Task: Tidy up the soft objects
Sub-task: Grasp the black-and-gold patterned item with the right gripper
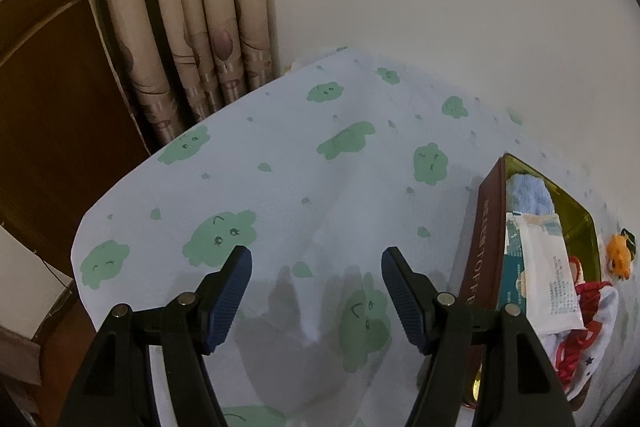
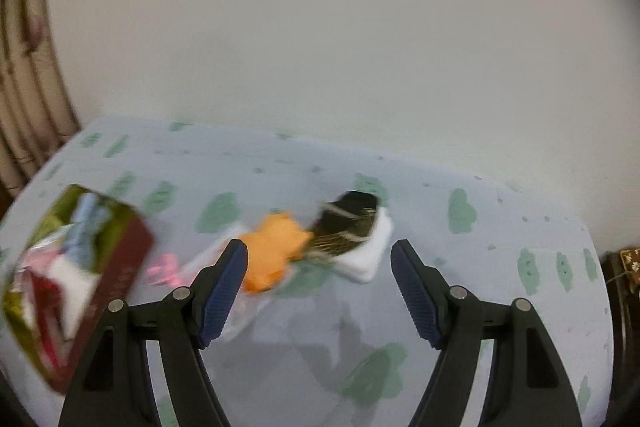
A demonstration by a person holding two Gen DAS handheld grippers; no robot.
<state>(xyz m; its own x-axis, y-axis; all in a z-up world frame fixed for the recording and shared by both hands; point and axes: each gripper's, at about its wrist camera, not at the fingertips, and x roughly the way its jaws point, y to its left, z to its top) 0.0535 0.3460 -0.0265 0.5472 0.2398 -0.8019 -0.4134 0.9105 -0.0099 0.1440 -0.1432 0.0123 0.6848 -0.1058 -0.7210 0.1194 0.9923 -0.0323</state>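
A dark red toffee tin [image 1: 486, 239] with a gold inside stands at the right of the left wrist view. It holds a blue towel [image 1: 530, 197], a white tissue pack [image 1: 548, 279] and a red-and-white cloth [image 1: 588, 343]. An orange plush toy [image 1: 619, 253] lies beyond it. My left gripper [image 1: 316, 291] is open and empty over the cloth. In the blurred right wrist view the tin [image 2: 120, 275] is at the left. The orange plush [image 2: 276, 247], a black-and-white soft item [image 2: 356, 231] and a pink thing in clear wrap [image 2: 164, 269] lie ahead. My right gripper [image 2: 318, 287] is open and empty, just short of them.
The table wears a pale blue cloth with green cloud shapes [image 1: 280, 155]. A patterned curtain [image 1: 188, 11] and brown wood panel [image 1: 48, 99] stand at the left. A plain wall [image 2: 320, 27] runs behind the table. A dark object [image 2: 628, 267] sits past the right edge.
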